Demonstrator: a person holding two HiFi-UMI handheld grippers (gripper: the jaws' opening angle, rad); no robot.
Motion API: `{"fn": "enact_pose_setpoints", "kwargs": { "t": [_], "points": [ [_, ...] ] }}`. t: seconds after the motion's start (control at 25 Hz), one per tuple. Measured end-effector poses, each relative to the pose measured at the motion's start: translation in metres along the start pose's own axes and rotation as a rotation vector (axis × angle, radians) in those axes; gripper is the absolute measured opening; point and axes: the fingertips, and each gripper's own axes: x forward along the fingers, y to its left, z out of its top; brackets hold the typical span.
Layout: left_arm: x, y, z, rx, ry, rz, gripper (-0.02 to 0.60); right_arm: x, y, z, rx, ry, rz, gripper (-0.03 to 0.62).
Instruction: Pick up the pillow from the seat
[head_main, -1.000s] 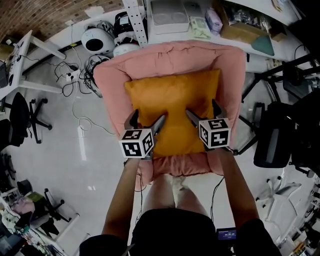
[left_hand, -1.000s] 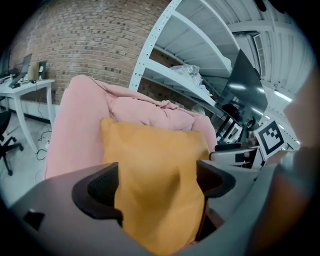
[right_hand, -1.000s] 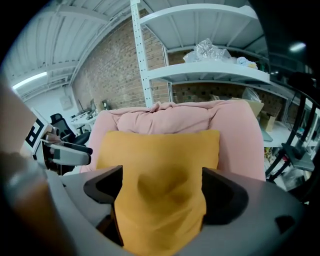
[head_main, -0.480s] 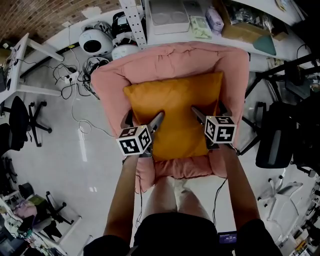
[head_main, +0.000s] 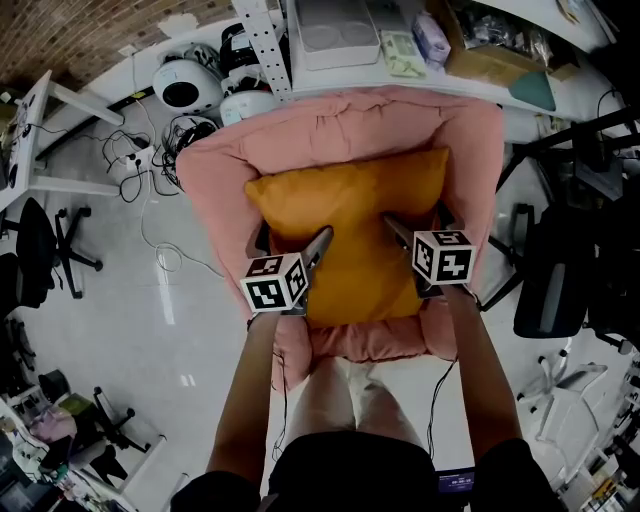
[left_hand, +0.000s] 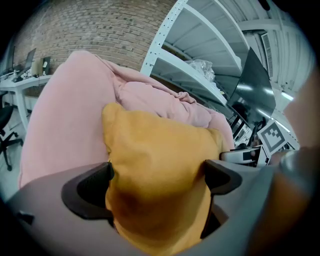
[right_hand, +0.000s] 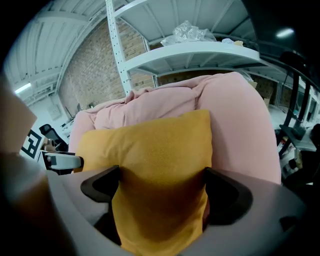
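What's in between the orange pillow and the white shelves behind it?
The puffy pink back of the armchair. It rises behind the pillow, with the shelves beyond it; the right gripper view shows this.

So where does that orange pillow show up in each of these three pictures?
Head view: the pillow lies in the middle, on the seat of the pink armchair.
Left gripper view: the pillow is lower middle, close up, with the armchair behind it at left.
Right gripper view: the pillow is lower middle, with the armchair behind it at right.
Shared landmark: the pink armchair.
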Motion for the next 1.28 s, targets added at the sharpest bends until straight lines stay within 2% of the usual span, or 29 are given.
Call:
{"fn": "enact_pose_setpoints", "kwargs": {
  "t": [0.24,0.4,0.56,0.68,0.92,1.28],
  "points": [
    [0.014,0.005,0.000,0.006,0.033,-0.026,0.588,0.011,-0.001,0.002,-0.029,0.015,0.021,0.518],
    [0.022,0.006,0.000,0.008,0.046,-0.032,0.588,0.021,-0.009,0.002,-0.034,0.028,0.001,0.520],
    [0.028,0.008,0.000,0.013,0.046,-0.030,0.588,0.030,-0.017,-0.002,0.010,0.047,0.004,0.561],
    [0.033,0.009,-0.001,0.018,0.043,-0.037,0.588,0.035,-0.018,-0.004,0.032,0.051,0.041,0.574],
    [0.043,0.009,0.001,0.042,0.007,-0.041,0.588,0.046,-0.015,-0.002,0.002,0.063,0.093,0.572],
    [0.047,0.010,0.001,0.063,-0.003,-0.037,0.588,0.050,-0.014,-0.001,-0.001,0.036,0.090,0.571]
  ]
}}
